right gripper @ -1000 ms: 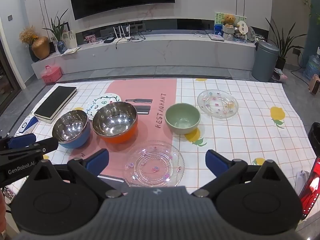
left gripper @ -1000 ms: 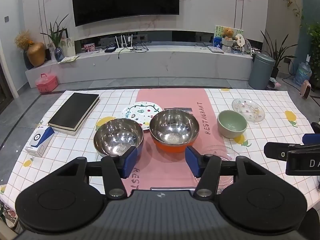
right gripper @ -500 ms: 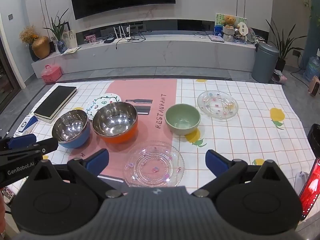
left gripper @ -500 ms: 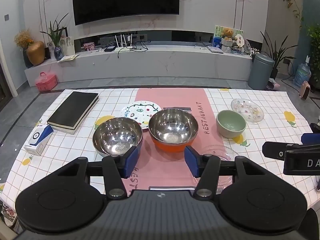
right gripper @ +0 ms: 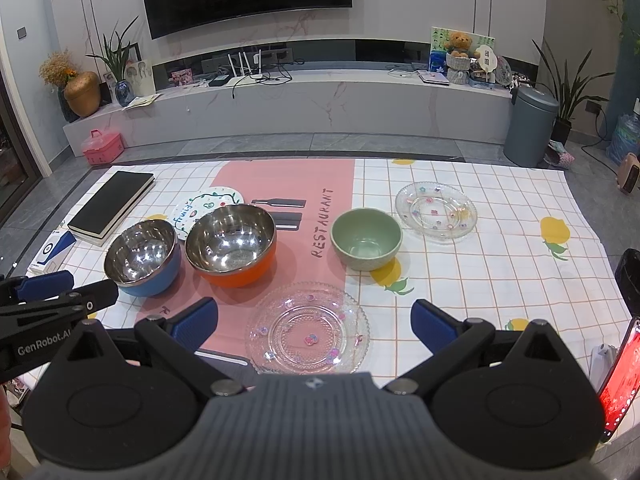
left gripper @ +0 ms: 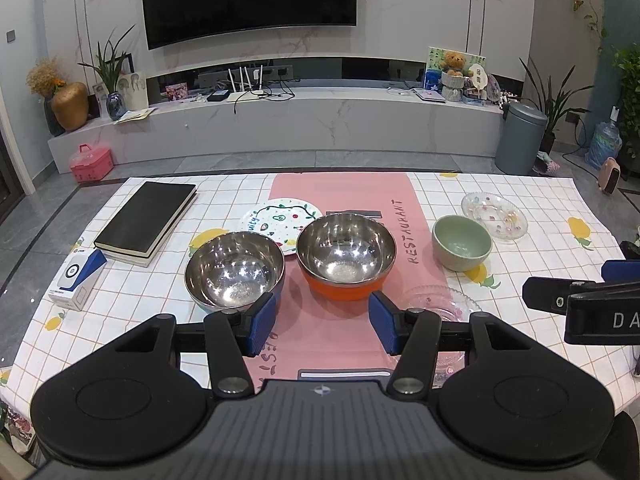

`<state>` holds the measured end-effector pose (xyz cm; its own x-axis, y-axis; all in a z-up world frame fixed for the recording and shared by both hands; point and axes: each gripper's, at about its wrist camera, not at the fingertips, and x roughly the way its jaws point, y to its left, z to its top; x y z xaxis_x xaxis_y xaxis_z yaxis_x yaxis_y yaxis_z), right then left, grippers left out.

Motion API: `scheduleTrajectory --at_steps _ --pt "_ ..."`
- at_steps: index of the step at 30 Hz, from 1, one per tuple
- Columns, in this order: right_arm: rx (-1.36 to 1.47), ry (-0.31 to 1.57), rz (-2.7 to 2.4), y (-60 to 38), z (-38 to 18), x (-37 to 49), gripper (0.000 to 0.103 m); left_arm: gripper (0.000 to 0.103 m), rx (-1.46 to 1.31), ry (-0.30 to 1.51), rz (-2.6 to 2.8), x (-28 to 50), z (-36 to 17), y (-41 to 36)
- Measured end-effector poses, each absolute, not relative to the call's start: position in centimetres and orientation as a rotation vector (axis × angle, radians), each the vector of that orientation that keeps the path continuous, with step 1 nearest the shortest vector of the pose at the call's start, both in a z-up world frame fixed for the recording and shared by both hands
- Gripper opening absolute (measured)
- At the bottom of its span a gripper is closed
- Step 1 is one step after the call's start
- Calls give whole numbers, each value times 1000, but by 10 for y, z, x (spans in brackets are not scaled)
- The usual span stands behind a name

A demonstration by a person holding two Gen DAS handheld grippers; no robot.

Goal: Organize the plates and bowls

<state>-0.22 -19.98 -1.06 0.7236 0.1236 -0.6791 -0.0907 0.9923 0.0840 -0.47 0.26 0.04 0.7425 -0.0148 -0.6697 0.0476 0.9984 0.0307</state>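
A blue steel bowl (left gripper: 234, 274) (right gripper: 142, 258) and an orange steel bowl (left gripper: 346, 256) (right gripper: 232, 244) stand side by side on the pink runner. A green bowl (left gripper: 461, 242) (right gripper: 366, 238) stands to their right. A painted white plate (left gripper: 280, 220) (right gripper: 204, 208) lies behind the steel bowls. One clear glass plate (right gripper: 308, 328) (left gripper: 440, 300) lies near the front, another (right gripper: 436, 210) (left gripper: 494, 216) at the far right. My left gripper (left gripper: 322, 320) is open and empty, above the runner in front of the steel bowls. My right gripper (right gripper: 314, 322) is wide open and empty over the near glass plate.
A black notebook (left gripper: 148, 216) and a small white-and-blue box (left gripper: 78, 278) lie at the table's left. A phone with a red screen (right gripper: 618, 384) stands at the right front edge. The checked tablecloth (right gripper: 500, 276) covers the table.
Both views have shifted very slightly; the left gripper has drawn back a touch. Nothing was taken hold of or moved on the table.
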Motion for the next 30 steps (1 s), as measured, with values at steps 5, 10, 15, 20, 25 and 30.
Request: scheduleTrajectory --at_steps 5,10,15,20,25,30 --pt "41 751 119 -199 -9 -2 100 64 47 733 -34 -5 1 2" --pt "38 753 118 -198 -9 -1 100 64 49 739 -41 -5 0 0" --pt "37 752 119 -198 -10 -1 100 64 48 740 -42 -5 0 0" --pt "35 752 119 -198 -9 0 100 64 47 741 -43 -5 -1 0" --pt "35 751 118 -197 -9 -1 100 64 46 742 -42 -5 -1 0" --pt "35 751 118 -197 -9 -1 100 64 46 743 -43 -5 -1 0"
